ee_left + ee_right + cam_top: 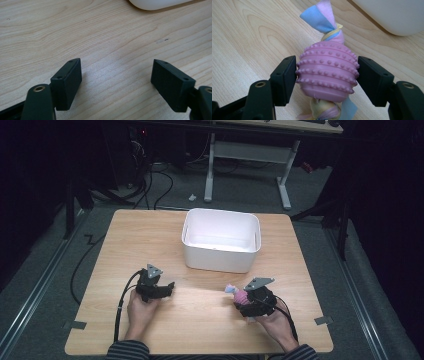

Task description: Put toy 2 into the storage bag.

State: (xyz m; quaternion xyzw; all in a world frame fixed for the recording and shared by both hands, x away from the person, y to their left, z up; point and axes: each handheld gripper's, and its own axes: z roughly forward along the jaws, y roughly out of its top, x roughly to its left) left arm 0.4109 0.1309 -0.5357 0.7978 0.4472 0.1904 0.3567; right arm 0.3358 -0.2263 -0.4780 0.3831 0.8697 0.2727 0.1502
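Note:
A pink studded rubber toy [327, 75] with pastel cloth tails knotted through it lies low over the wooden table [200, 320], between the jaws of my right gripper [327, 60]. Both jaws press against its sides, so that gripper is shut on it. From above, the toy [237, 293] pokes out left of the right gripper [243, 298], at the table's front right. At the front left, my left gripper [170, 286] rests low over bare wood. Its jaws [116, 62] stand wide apart with nothing between them.
A white plastic bin [220, 213] sits at the back middle of the table, looking empty; its rounded wall shows in the left gripper view [155, 3] and the right gripper view [397, 17]. Bare wood lies between the two grippers. Cables trail off the front-left edge.

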